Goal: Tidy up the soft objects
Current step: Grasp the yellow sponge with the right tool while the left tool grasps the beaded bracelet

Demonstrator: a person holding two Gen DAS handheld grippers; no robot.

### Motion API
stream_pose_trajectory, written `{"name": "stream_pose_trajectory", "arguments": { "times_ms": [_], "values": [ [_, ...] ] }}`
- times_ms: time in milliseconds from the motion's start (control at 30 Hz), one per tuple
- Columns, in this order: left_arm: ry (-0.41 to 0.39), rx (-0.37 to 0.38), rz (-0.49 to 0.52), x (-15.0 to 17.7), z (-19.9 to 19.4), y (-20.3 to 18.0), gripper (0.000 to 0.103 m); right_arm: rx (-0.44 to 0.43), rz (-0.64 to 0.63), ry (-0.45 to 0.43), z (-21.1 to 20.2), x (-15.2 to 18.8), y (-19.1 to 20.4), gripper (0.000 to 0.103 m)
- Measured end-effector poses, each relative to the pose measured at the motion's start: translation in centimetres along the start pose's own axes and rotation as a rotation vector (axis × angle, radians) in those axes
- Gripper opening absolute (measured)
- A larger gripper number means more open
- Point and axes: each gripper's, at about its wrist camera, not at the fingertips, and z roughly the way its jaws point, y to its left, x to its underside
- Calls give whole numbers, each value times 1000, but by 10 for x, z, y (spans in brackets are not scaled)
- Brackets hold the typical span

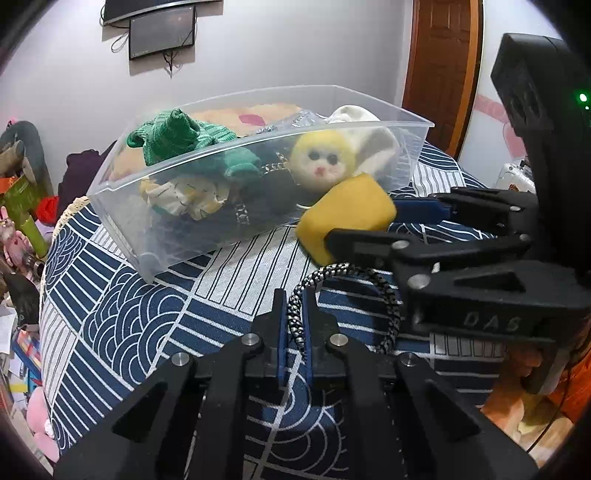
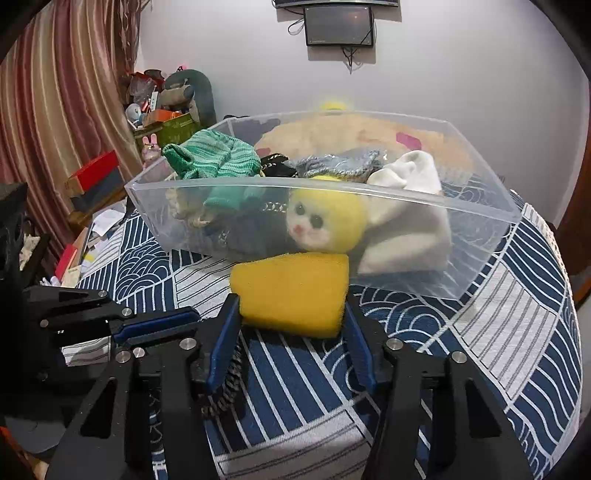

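Observation:
A clear plastic bin [image 1: 110, 184] [image 2: 480, 206] on the patterned bed holds a green knit [image 1: 173, 133] [image 2: 218, 155], a yellow-hooded plush face [image 1: 321, 158] [image 2: 325, 221], white cloth [image 2: 410, 173] and dark items. My right gripper [image 2: 291, 310] [image 1: 362, 221] is shut on a yellow sponge [image 2: 291, 295] [image 1: 347, 210] just in front of the bin. My left gripper [image 1: 293, 317] is shut on a black-and-white braided cord [image 1: 347, 273], whose loop lies on the bed under the right gripper. The cord also shows in the right wrist view [image 2: 229, 387].
The bed has a blue-and-white patterned cover [image 1: 147, 314] [image 2: 498, 332]. Clutter, boxes and toys [image 2: 166, 110] stand left of the bed by a striped curtain [image 2: 66, 110]. A wooden door [image 1: 439, 66] is at the right. A dark screen [image 2: 338, 24] hangs on the wall.

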Motion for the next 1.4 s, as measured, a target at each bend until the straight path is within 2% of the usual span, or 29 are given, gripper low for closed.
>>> {"name": "stream_pose_trajectory", "arguments": {
  "times_ms": [233,400,600,833,933,1100,1400],
  "values": [
    [-27,-3,-32,-1,-15,11,6,17,20,-52,-24,2,-9,50],
    [-104,-14,-62,-13,-38,19,6,27,33,-117,-48,-2,-15,50],
    [-217,-33,-81,-42,-61,21,6,38,56,-191,-63,-15,-23,50],
    [-303,-114,-110,-73,-71,28,6,73,67,-260,-75,-30,-30,50],
    [-314,-116,-136,-83,-68,34,6,89,74,-279,-74,-38,-34,50],
    [-322,-140,-137,-94,-55,36,6,90,94,-261,-60,-47,-40,50],
    [-250,-164,-96,-94,-11,35,6,88,102,-189,-35,-41,-41,50]
  ]
}}
